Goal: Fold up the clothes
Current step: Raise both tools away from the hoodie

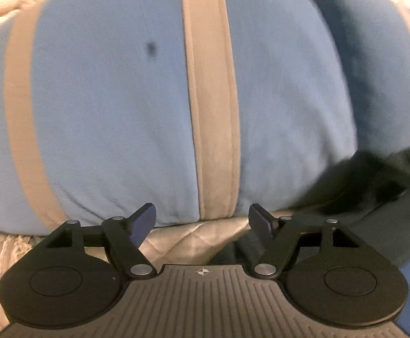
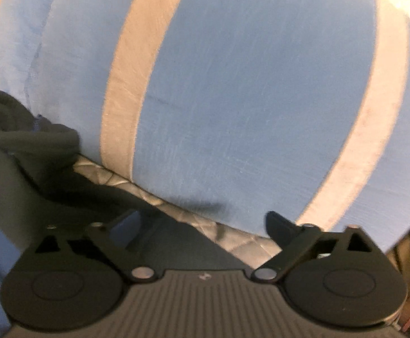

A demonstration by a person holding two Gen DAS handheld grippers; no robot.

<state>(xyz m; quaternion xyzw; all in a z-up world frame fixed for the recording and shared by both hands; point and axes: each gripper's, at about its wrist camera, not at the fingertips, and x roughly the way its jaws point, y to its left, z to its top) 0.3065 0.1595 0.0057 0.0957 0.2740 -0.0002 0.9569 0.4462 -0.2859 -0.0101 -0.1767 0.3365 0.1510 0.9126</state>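
Blue garment (image 1: 114,118): light blue cloth with pale beige stripes, lay spread over a quilted cover (image 1: 176,239), filling most of both wrist views; a small dark spot showed left of its centre stripe.

Left gripper (image 1: 202,222): fingers spread, nothing between them, poised just short of the blue garment's near edge, in line with the centre stripe.

Right gripper (image 2: 202,225): fingers spread wide, empty, just short of the same edge; its right fingertip (image 2: 278,225) overlapped the blue garment's hem in view, contact impossible to tell.

Dark garment (image 2: 22,146): bunched, resting against the blue garment's near edge.
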